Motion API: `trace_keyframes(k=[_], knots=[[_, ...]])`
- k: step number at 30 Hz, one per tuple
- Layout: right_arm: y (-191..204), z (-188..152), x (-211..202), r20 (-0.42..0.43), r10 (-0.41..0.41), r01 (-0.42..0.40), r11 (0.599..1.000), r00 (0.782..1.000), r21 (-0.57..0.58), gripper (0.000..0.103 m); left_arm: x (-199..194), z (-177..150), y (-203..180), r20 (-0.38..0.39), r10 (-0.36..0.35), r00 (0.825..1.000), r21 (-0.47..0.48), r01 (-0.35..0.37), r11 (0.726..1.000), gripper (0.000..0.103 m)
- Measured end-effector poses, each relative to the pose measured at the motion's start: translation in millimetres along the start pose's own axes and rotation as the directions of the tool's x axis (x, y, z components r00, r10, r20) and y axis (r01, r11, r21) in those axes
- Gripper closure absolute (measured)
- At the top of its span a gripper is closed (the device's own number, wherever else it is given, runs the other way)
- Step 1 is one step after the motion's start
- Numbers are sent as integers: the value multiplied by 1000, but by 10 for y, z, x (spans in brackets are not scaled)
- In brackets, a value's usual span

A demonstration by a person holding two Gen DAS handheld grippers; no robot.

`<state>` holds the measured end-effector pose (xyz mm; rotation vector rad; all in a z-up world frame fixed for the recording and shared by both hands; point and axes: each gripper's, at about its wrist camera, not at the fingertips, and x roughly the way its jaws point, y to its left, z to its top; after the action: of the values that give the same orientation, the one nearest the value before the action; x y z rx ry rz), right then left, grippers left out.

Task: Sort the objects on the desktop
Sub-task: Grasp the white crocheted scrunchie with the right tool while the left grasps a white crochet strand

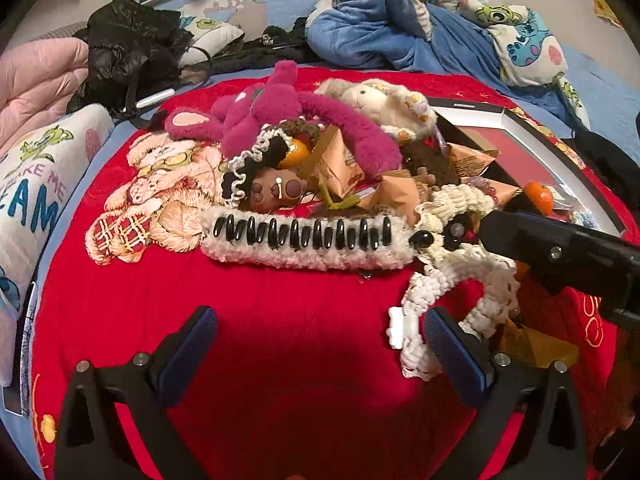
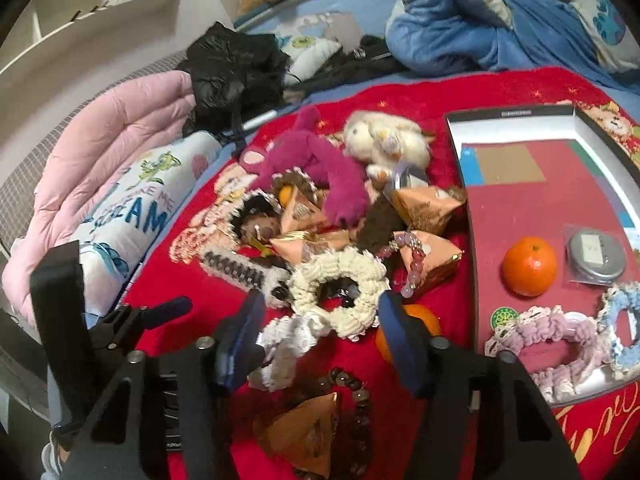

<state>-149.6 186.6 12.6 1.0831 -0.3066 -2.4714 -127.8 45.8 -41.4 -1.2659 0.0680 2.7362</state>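
A heap of small things lies on a red blanket (image 1: 280,328): a magenta plush (image 1: 280,112), a white plush (image 2: 384,140), orange snack packets (image 2: 424,208), a fluffy clip with black teeth (image 1: 304,236) and a cream scrunchie (image 2: 340,284). My left gripper (image 1: 320,332) is open and empty above bare blanket in front of the heap. My right gripper (image 2: 320,320) is open, its jaws either side of the cream scrunchie and white lace scrunchie (image 2: 288,340). A box tray (image 2: 472,216) at the right holds an orange (image 2: 530,266), a round tin (image 2: 596,256), and pink (image 2: 552,340) and blue (image 2: 624,320) scrunchies.
A second orange (image 2: 424,320) lies partly behind my right finger. A bead bracelet (image 2: 360,400) and a snack packet (image 2: 308,432) lie below my right gripper. A pink quilt (image 2: 120,152), a printed pillow (image 2: 132,216), a black bag (image 2: 232,68) and blue bedding (image 2: 460,24) surround the blanket.
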Motion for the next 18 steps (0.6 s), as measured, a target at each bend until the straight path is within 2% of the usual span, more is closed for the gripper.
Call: trace_keyframes(k=[4, 9, 14, 18], knots=[[-5, 11, 85, -13, -15, 15, 1000, 1000, -3, 48, 84, 5, 7, -23, 10, 1000, -2, -10, 1000, 0], [-8, 14, 149, -14, -91, 91, 996, 996, -9, 60, 165, -6, 6, -53, 0, 999, -3, 0, 1000, 0], [-59, 44, 220, -19, -143, 143, 990, 990, -15, 63, 228, -14, 44, -76, -20, 997, -23, 18, 1000, 0], [25, 25, 283, -29, -203, 200, 976, 979, -86, 62, 248, -35, 19, -79, -8, 997, -12, 7, 1000, 0]])
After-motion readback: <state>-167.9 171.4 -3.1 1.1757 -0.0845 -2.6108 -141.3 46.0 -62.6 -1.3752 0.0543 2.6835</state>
